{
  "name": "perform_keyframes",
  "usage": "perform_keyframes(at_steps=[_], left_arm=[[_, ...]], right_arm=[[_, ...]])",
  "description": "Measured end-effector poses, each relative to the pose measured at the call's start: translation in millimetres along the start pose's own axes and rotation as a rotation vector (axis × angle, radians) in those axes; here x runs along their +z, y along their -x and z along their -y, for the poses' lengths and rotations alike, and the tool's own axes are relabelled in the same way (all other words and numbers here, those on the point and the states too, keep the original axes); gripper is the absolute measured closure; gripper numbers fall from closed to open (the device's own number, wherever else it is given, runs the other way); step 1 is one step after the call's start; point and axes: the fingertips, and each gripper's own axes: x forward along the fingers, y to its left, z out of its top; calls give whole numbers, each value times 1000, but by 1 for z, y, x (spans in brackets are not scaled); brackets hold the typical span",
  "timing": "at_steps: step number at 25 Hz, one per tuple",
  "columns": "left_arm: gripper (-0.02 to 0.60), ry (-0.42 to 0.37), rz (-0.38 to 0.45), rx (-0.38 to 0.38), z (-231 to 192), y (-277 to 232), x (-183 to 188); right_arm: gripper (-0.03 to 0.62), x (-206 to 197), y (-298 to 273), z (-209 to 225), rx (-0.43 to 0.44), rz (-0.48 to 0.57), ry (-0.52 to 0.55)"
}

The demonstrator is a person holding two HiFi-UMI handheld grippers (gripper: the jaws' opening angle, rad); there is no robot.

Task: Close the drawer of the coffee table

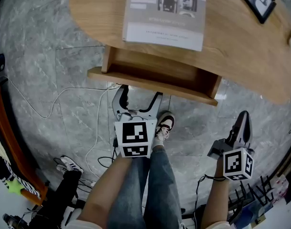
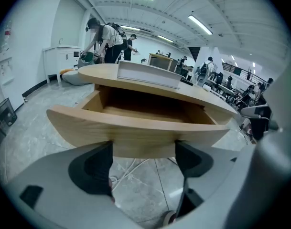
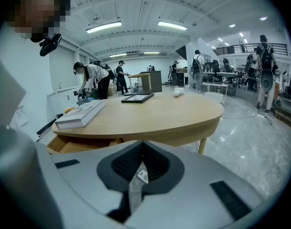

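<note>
The drawer (image 1: 152, 79) stands pulled out on the coffee table's (image 1: 241, 46) near side, with the left gripper (image 1: 141, 95) wide open and empty at its front, perhaps touching, ready for a straight push in, while the right gripper (image 1: 243, 118) hangs shut and empty off to the right.

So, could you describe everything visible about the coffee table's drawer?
The drawer is light wood, pulled well out from under the rounded tabletop. Its curved front panel has no visible handle, and the visible inside looks empty. The left gripper, jaws apart, sits right at the panel's lower edge; contact is unclear.
</note>
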Motion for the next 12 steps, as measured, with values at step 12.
perform_keyframes(at_steps=[12], left_arm=[[176, -8, 42, 5, -4, -36, 40]], right_arm=[[592, -1, -9, 12, -35, -6, -33]])
